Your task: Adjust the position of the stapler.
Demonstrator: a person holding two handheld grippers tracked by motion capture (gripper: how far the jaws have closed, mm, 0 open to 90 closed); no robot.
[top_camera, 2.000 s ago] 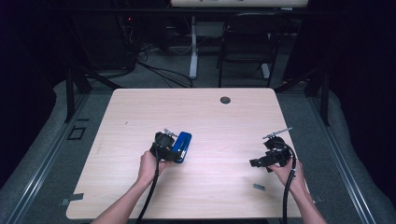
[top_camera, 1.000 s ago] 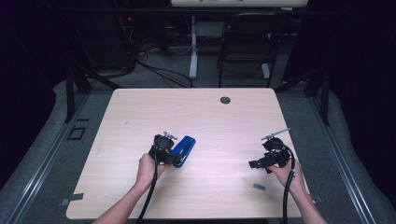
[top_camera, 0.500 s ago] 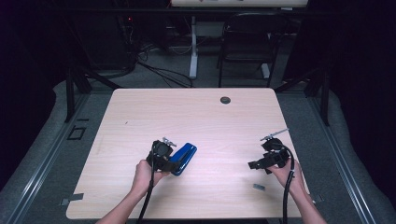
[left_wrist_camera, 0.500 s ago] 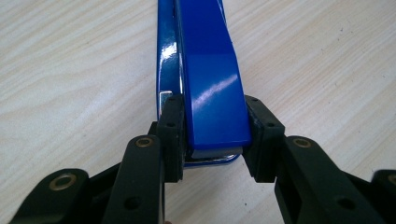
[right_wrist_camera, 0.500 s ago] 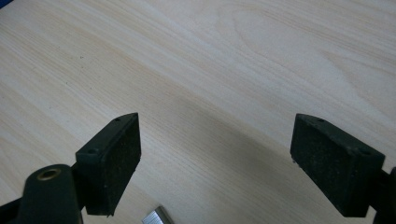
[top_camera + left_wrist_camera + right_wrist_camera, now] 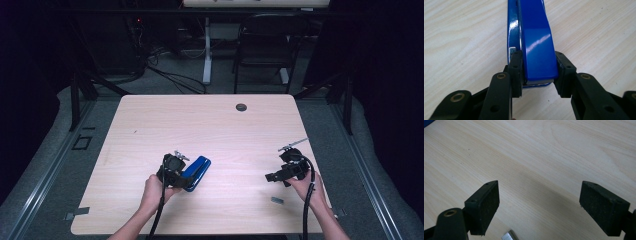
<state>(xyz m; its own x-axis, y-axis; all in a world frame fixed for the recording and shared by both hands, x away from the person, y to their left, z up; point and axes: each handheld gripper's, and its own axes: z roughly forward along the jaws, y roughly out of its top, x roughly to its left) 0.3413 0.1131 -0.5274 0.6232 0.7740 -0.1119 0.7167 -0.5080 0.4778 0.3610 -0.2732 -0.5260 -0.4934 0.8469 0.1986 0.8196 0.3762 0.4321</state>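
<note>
Blue stapler (image 6: pixel 537 45) clamped at its near end between left gripper (image 6: pixel 537 75) pads, lying on table (image 6: pixel 210 125). Right gripper (image 6: pixel 539 205) jaws wide apart, holding nothing, well apart from the stapler.

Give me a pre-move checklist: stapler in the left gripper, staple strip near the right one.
1. Left gripper shut on the stapler: ok, both pads press its sides at the near end.
2. Stapler seated square between the pads: ok, its body runs straight ahead in the left gripper view.
3. Right gripper free: ok, jaws wide apart with bare table between them.
4. Staple strip within reach: ok, it lies on the table close to the right hand.
5. Stapler lifted or resting on the table: cannot tell.
6. Stapler loaded or not: cannot tell, it looks closed.
</note>
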